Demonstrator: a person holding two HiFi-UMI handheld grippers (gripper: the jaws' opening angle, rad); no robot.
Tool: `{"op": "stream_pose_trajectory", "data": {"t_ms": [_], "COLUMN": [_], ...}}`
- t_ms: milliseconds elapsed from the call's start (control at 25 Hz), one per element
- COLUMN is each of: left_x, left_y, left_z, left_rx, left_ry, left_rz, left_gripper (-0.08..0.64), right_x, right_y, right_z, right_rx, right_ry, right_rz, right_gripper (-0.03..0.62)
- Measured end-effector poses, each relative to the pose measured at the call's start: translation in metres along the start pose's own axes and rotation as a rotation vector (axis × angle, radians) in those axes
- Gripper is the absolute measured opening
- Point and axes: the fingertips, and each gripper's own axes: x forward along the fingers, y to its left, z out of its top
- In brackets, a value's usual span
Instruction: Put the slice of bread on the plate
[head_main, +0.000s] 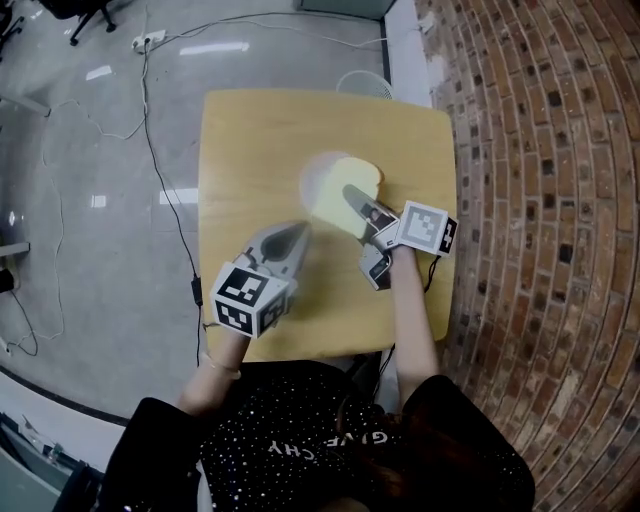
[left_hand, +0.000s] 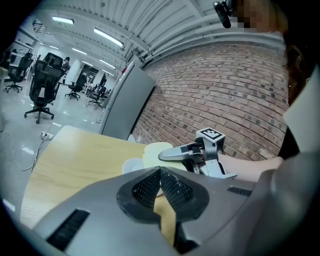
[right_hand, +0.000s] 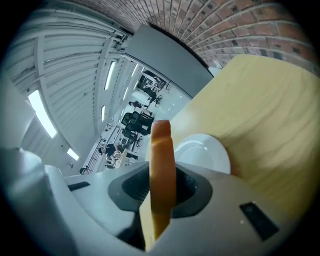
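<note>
A pale slice of bread (head_main: 352, 183) hangs over the wooden table (head_main: 260, 130), with my right gripper (head_main: 350, 196) shut on it. Part of the slice overlaps the small white plate (head_main: 316, 176) just to its left. In the right gripper view the bread (right_hand: 161, 150) stands edge-on between the jaws, and the plate (right_hand: 205, 152) lies just beyond it. My left gripper (head_main: 302, 229) hovers near the table's front left, shut with nothing in it. In the left gripper view its pads (left_hand: 176, 189) meet; the bread (left_hand: 156, 151), plate (left_hand: 131, 165) and right gripper (left_hand: 172, 154) lie ahead.
A brick wall (head_main: 560, 200) runs close along the table's right side. Grey floor with a cable (head_main: 160, 160) and a power strip (head_main: 148, 40) lies to the left. A round white object (head_main: 362, 84) sits behind the table's far edge. Office chairs (left_hand: 44, 80) stand far off.
</note>
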Motion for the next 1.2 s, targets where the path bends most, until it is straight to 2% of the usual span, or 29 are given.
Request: {"op": "stream_pose_trajectory", "data": {"t_ms": [320,440,520,600,640,680,760,880,1000,1080,1160,1200], "left_x": [0.003,0.006,0.007,0.008,0.009,0.010,0.012,0.015,0.015,0.014,0.012,0.011], "left_y": [0.006,0.005,0.006,0.007,0.007,0.007,0.007,0.006,0.005,0.005,0.006,0.006], "left_z": [0.000,-0.001,-0.001,-0.001,0.000,0.000,0.001,0.000,-0.001,-0.001,-0.001,0.000], "left_rx": [-0.004,-0.007,-0.011,-0.010,-0.009,-0.009,-0.007,-0.006,-0.003,0.002,0.004,0.006], "left_ry": [0.011,0.017,0.018,0.021,0.022,0.023,0.026,0.032,0.033,0.032,0.029,0.027], "left_rz": [-0.006,-0.012,-0.013,-0.015,-0.017,-0.018,-0.023,-0.029,-0.031,-0.029,-0.022,-0.018], "left_gripper": [0.009,0.009,0.011,0.009,0.009,0.009,0.009,0.009,0.009,0.009,0.009,0.009], "right_x": [0.039,0.047,0.050,0.049,0.047,0.045,0.039,0.025,0.001,-0.016,-0.035,-0.043], "right_y": [-0.019,-0.026,-0.031,-0.032,-0.033,-0.034,-0.038,-0.045,-0.052,-0.055,-0.049,-0.039], "right_z": [0.002,0.007,0.010,0.014,0.016,0.018,0.024,0.037,0.049,0.053,0.051,0.047], "right_rx": [0.020,-0.020,-0.113,-0.265,-0.340,-0.399,-0.491,-0.579,-0.556,-0.513,-0.423,-0.360], "right_ry": [0.116,0.133,0.164,0.173,0.170,0.165,0.149,0.092,0.016,-0.038,-0.114,-0.161], "right_rz": [-0.016,-0.068,-0.158,-0.268,-0.321,-0.365,-0.445,-0.538,-0.579,-0.573,-0.494,-0.409], "right_gripper": [0.095,0.095,0.104,0.165,0.217,0.238,0.294,0.336,0.339,0.339,0.339,0.337]}}
